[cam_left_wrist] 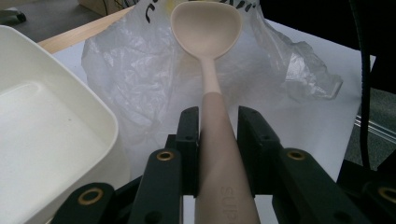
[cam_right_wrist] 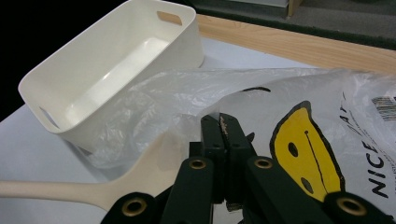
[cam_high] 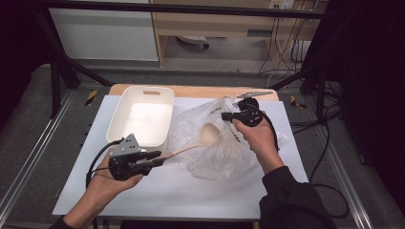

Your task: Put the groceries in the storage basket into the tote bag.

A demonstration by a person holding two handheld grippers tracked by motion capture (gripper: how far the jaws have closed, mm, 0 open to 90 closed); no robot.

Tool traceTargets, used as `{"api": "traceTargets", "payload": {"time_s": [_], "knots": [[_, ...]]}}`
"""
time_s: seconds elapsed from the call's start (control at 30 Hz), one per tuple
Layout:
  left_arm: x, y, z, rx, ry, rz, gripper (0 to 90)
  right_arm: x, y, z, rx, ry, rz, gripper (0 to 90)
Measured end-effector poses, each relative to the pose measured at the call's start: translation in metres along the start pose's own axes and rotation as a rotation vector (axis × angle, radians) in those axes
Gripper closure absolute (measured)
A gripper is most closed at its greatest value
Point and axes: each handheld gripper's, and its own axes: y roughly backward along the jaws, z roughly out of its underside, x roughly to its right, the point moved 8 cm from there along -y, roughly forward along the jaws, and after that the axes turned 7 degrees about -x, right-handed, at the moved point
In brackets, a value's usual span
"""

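Note:
A beige plastic spoon (cam_high: 209, 133) points its bowl at a crumpled clear plastic bag (cam_high: 215, 157) in the middle of the table. My left gripper (cam_high: 160, 158) is shut on the spoon's handle. In the left gripper view the handle runs between the jaws of that gripper (cam_left_wrist: 217, 114), and the spoon's bowl (cam_left_wrist: 208, 28) is in front of the bag (cam_left_wrist: 140, 84). My right gripper (cam_high: 224, 115) is shut on the bag's upper edge. In the right gripper view its tips (cam_right_wrist: 223, 122) pinch the plastic beside a yellow smiley print, and the spoon (cam_right_wrist: 70, 189) runs partly under the bag (cam_right_wrist: 177, 93).
A white rectangular bin (cam_high: 119, 114) with handle slots stands at the back left, close to the bag; its rim (cam_left_wrist: 93, 100) is just left of the spoon, and it lies beyond the bag in the right gripper view (cam_right_wrist: 187, 14). A white sheet (cam_high: 191, 191) covers the wooden table.

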Motion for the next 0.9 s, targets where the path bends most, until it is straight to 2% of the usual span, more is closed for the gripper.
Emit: {"api": "traceTargets", "payload": {"time_s": [0.1,0.2,0.37,0.63,0.9], "knots": [[0.003,-0.005,0.001,0.005,0.008,0.005,70.7,0.001,0.0,0.0,-0.002,-0.002,0.004,90.0],[0.007,-0.003,0.003,0.005,-0.001,0.002,70.7,0.003,-0.001,0.001,-0.005,-0.004,0.009,90.0],[0.009,-0.003,0.007,0.004,0.011,-0.002,70.7,0.003,-0.003,0.004,-0.011,-0.007,0.007,90.0],[-0.001,-0.038,-0.001,0.001,0.028,-0.027,70.8,-0.001,0.001,0.004,0.001,0.002,-0.001,90.0],[-0.005,-0.071,-0.016,0.005,0.039,-0.029,70.8,0.0,0.003,0.003,0.006,0.004,-0.006,90.0]]}}
